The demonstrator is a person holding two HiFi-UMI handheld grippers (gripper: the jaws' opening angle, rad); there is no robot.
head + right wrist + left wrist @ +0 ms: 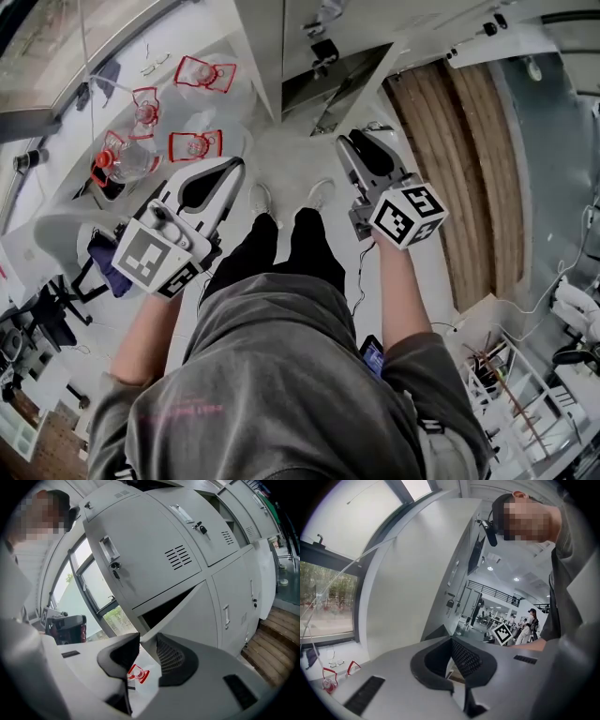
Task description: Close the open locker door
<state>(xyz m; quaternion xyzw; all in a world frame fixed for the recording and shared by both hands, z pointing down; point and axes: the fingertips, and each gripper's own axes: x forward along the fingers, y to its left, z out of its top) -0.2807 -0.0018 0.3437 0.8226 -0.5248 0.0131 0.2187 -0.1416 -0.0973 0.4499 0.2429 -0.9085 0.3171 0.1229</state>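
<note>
The open locker door (366,84) swings out from the grey locker bank at the top of the head view, with a dark gap behind it. In the right gripper view the door (197,611) stands ajar in the lower row, just beyond the jaws. My right gripper (361,139) (148,637) is open and empty, and points at the door's free edge without touching it. My left gripper (230,169) (451,639) is held further left and faces the locker bank's plain white side (417,573). Its tips meet with nothing between them.
Closed lockers (140,541) with handles and vents fill the row above the open one. Red-framed items (197,145) and a red-capped bottle (117,159) lie on a white surface at left. A wooden step (469,141) runs along the right. Distant people (529,625) stand in the hall.
</note>
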